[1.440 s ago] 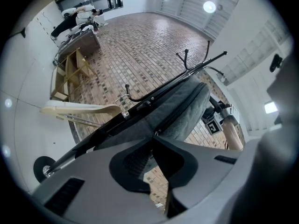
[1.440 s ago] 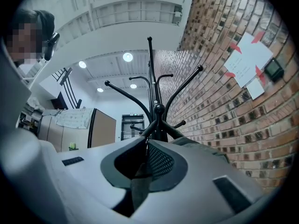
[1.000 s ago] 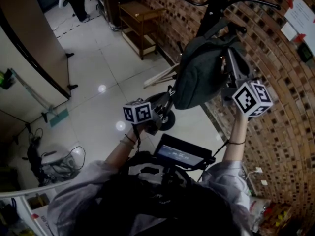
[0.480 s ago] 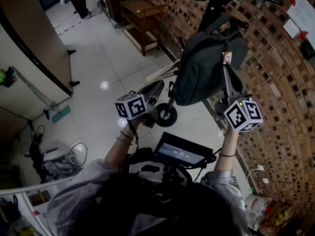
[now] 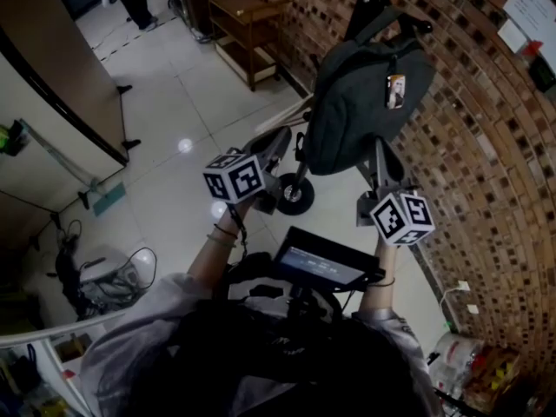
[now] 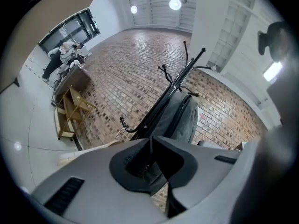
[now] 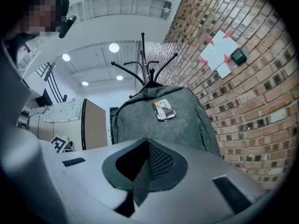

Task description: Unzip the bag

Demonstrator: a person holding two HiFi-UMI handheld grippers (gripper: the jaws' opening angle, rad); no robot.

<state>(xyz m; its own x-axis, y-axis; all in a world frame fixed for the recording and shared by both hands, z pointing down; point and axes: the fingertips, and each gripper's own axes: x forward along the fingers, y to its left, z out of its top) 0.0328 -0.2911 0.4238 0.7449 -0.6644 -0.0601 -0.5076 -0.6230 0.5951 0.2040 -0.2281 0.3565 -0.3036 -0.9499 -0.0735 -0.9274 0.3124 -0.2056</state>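
The dark grey fabric bag point(image 5: 360, 102) hangs on a black metal coat stand point(image 5: 372, 3) by the red brick wall point(image 5: 486, 146) in my head view, with my left gripper point(image 5: 276, 144) and right gripper point(image 5: 380, 159) near its lower edge; my left gripper view shows jaws pressed together, the bag beyond them; my right gripper view shows jaws just closed together, nothing between them.

Black metal coat stand point(image 5: 363, 3) on a glossy white tiled floor point(image 5: 174, 102)
A dark grey fabric backpack point(image 5: 352, 115) hangs from the stand, close to a red brick wall point(image 5: 486, 146). On the floor are an open wooden shelf unit point(image 5: 248, 24) by the wall, pale wooden slats point(image 5: 282, 122), a black wheel point(image 5: 295, 196) just below the backpack, and tangled black cables point(image 5: 95, 276) at the left.
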